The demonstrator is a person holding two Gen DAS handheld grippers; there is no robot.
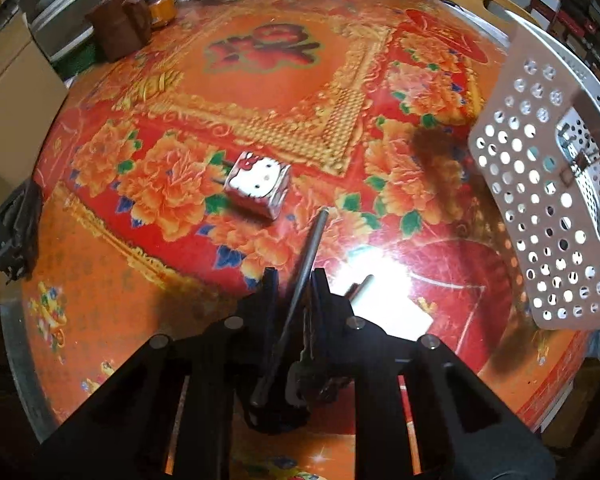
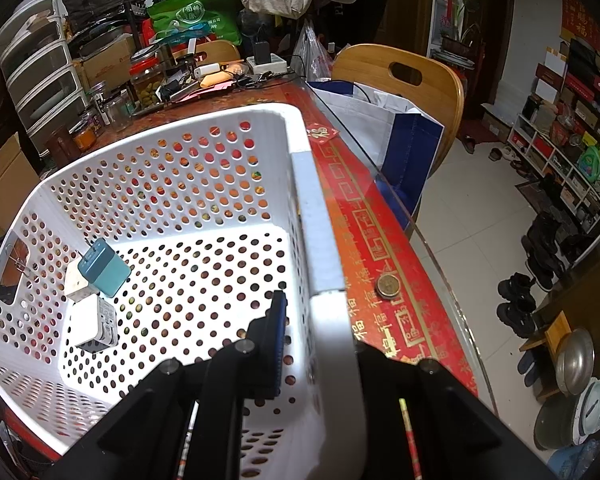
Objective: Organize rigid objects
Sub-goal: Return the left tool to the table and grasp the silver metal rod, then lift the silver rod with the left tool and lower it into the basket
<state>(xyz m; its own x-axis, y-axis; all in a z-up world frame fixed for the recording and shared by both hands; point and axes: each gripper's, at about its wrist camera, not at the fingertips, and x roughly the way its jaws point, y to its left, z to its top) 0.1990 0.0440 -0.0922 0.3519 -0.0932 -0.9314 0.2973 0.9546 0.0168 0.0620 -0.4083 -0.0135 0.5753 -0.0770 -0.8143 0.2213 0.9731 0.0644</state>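
A thin metal rod (image 1: 306, 264) runs lengthwise between the fingers of my left gripper (image 1: 295, 280), its tip sticking out past them over the table; the jaws are narrowed onto it. A dark key-like piece (image 1: 300, 372) hangs by the rod's lower end. A Hello Kitty box (image 1: 258, 186) lies on the table just beyond the rod's tip. My right gripper (image 2: 320, 340) is shut on the rim of the white perforated basket (image 2: 304, 208), one finger (image 2: 278, 336) inside it. In the basket (image 1: 540, 208) lie a teal block (image 2: 104, 266), a white charger (image 2: 94, 326) and a small white cube (image 2: 78, 284).
A white card with a small white cylinder (image 1: 364, 292) lies in glare right of my left gripper. A coin (image 2: 387, 286) sits by the glass table edge (image 2: 396, 200). Jars and clutter (image 2: 148, 80) line the far side. A wooden chair (image 2: 404, 76) stands beyond the basket.
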